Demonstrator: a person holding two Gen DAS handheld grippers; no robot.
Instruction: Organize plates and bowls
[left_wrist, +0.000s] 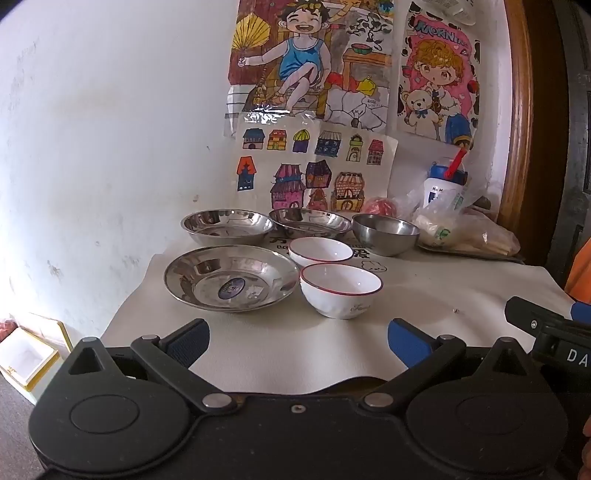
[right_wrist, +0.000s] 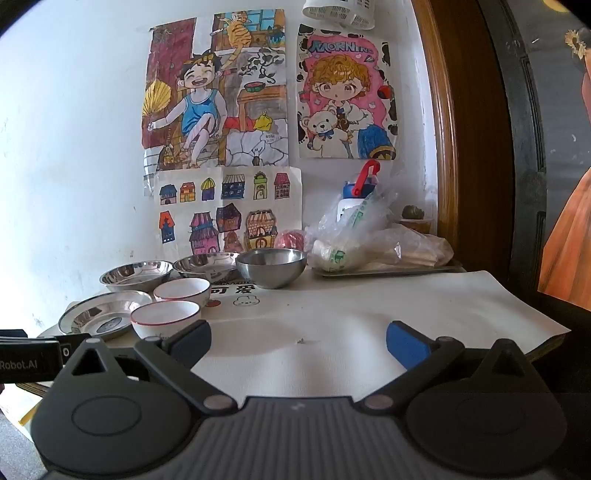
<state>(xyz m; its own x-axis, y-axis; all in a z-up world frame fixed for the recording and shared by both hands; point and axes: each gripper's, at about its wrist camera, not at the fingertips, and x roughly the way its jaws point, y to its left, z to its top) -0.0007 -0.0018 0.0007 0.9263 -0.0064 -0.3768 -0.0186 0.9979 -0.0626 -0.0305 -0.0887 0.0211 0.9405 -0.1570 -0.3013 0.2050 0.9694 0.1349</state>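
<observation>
Three shallow steel plates stand on the cloth-covered table: the nearest one (left_wrist: 231, 278) (right_wrist: 101, 314) bears a sticker, and two more (left_wrist: 227, 225) (left_wrist: 310, 221) lie behind it by the wall. Two white bowls with red rims (left_wrist: 340, 290) (left_wrist: 319, 251) sit to the right of the near plate. A deeper steel bowl (left_wrist: 386, 232) (right_wrist: 271, 266) stands at the back. My left gripper (left_wrist: 298, 345) is open over the near cloth, short of the front white bowl. My right gripper (right_wrist: 298, 345) is open too, over bare cloth to the right of the dishes, nothing between its fingers.
A tray (right_wrist: 388, 271) with plastic bags and a blue-capped bottle (right_wrist: 360, 199) sits at the back right. Drawings hang on the white wall (left_wrist: 92, 129). A wooden door frame (right_wrist: 447, 147) borders the right. A white and yellow box (left_wrist: 26, 362) lies on the floor, left.
</observation>
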